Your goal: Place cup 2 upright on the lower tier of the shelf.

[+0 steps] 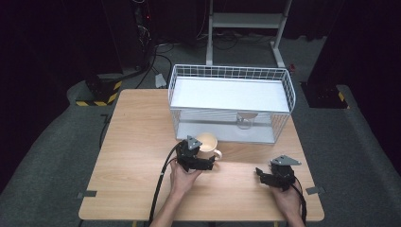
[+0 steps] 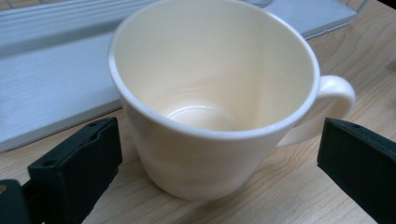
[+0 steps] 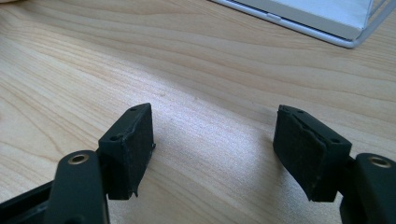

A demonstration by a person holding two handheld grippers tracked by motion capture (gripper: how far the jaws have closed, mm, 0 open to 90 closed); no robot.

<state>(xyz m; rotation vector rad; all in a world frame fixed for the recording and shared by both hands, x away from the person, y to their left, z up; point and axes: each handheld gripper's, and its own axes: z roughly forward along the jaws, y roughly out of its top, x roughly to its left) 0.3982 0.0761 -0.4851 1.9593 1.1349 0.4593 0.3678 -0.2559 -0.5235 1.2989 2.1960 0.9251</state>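
Observation:
A cream mug (image 1: 207, 141) with a handle on its right stands upright and empty on the wooden table (image 1: 137, 142), just in front of the white wire rack (image 1: 227, 72). My left gripper (image 1: 204, 156) is open around the mug (image 2: 210, 107). One of its black pads (image 2: 79, 168) is left of the mug's wall and the other sits past the handle (image 2: 334, 93); neither pad touches. My right gripper (image 1: 263, 174) rests low over bare wood at the front right, open, with nothing between its pads (image 3: 133, 149).
The wire rack has a white shelf (image 1: 229, 92), and a clear glass (image 1: 245, 120) stands under it on the lower level. A corner of the rack base (image 3: 327, 23) lies ahead of my right gripper. Cables trail from both grippers toward the table's near edge.

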